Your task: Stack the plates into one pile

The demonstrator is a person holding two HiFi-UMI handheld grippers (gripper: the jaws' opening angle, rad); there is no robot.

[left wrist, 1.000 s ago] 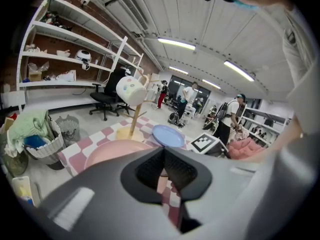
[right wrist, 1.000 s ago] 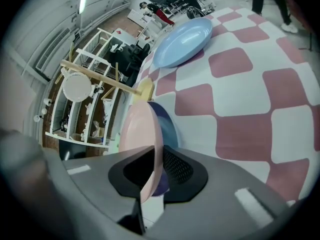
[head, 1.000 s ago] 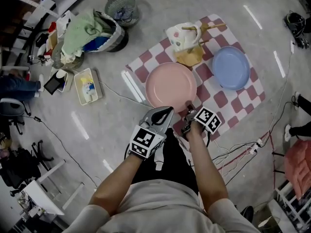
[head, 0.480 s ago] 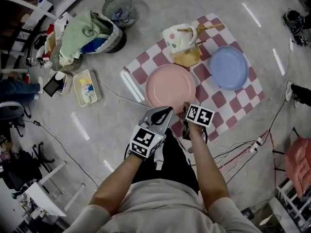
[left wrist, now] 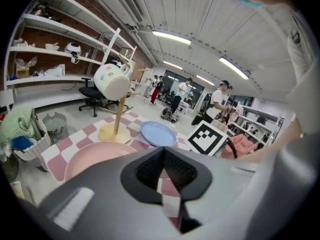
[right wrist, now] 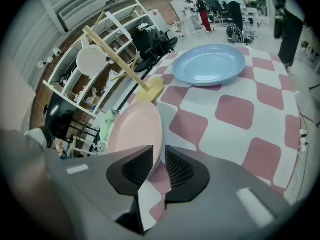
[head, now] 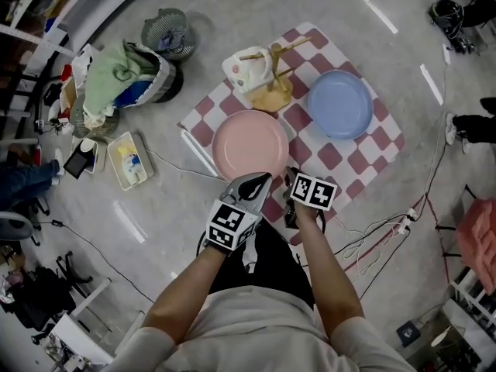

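Observation:
A pink plate lies on the left part of a red-and-white checkered cloth on the floor. A blue plate lies apart from it at the cloth's far right. My right gripper is at the pink plate's near right rim. In the right gripper view that rim runs into the narrow gap of my right gripper, whose jaws are closed on it. My left gripper hovers just short of the pink plate's near edge. In its own view my left gripper is shut and empty, with the pink plate and blue plate ahead.
A wooden mug tree with a white mug stands on the cloth behind the pink plate. Left of the cloth are a basket of clothes, a wire basket and a white tray. Cables trail on the floor at the right.
My right gripper has moved left and forward onto the pink plate's near rim. The left gripper has stayed in place. The head view has shifted a little.

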